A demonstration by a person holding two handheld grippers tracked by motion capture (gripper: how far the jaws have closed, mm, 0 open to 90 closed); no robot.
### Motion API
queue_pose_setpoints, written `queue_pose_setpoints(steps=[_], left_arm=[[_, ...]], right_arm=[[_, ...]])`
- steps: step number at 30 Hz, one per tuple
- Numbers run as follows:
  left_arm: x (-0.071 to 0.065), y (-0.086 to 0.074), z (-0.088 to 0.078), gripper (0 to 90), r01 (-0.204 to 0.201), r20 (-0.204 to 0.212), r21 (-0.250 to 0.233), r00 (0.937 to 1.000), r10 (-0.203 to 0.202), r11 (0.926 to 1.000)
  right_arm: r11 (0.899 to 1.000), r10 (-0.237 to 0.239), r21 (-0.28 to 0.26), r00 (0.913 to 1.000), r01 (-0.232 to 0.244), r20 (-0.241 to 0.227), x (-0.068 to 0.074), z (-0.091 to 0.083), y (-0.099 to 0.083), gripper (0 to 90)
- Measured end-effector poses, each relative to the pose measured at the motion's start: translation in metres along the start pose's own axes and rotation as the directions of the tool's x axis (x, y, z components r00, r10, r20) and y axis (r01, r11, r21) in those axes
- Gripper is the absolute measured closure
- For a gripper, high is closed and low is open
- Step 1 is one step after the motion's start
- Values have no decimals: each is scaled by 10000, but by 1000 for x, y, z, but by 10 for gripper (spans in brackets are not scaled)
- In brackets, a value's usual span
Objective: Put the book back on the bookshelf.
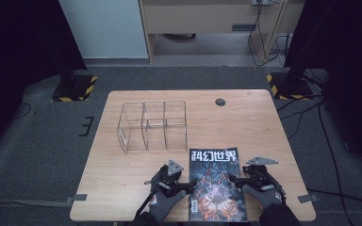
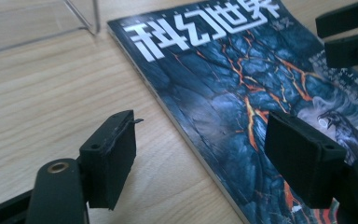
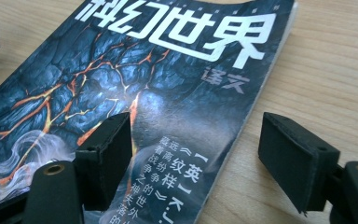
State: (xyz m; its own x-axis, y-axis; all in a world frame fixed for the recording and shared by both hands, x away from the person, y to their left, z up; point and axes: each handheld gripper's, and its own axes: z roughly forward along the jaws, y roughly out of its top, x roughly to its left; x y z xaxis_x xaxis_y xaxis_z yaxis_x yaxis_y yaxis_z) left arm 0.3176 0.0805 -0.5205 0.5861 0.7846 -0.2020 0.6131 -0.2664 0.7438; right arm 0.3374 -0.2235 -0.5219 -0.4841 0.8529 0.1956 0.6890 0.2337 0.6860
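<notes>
A magazine (image 1: 215, 183) with a dark blue cover, orange cracks and white Chinese title lies flat at the table's near edge. My left gripper (image 1: 190, 186) is at its left edge, open, with one jaw over bare wood and the other over the cover (image 2: 242, 93). My right gripper (image 1: 233, 179) is at its right edge, open, straddling that edge of the magazine (image 3: 177, 84). In the left gripper view the right gripper's fingertips (image 2: 349, 35) show at the top right. Nothing is between either pair of jaws but the flat magazine below.
A clear acrylic organiser (image 1: 153, 126) with several compartments stands on the wooden table (image 1: 245, 122) behind the magazine, to the left; its corner (image 2: 81, 16) is close. A round cable hole (image 1: 220, 101) sits near the far edge. Gloved hands (image 1: 165, 207) hold the grippers.
</notes>
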Motion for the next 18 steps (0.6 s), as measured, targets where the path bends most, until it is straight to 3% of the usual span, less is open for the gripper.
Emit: queue_pose_setpoints(steps=[4, 18], left_arm=[[-2, -1, 5, 247, -46, 88, 129, 10000, 45, 9999], [-9, -2, 14, 258, -84, 394, 407, 9992, 68, 9991]], right_arm=[[9998, 3, 210, 10000, -1, -95, 1, 4, 0, 264], [9993, 372, 23, 9984, -371, -431, 0, 5, -1, 270]])
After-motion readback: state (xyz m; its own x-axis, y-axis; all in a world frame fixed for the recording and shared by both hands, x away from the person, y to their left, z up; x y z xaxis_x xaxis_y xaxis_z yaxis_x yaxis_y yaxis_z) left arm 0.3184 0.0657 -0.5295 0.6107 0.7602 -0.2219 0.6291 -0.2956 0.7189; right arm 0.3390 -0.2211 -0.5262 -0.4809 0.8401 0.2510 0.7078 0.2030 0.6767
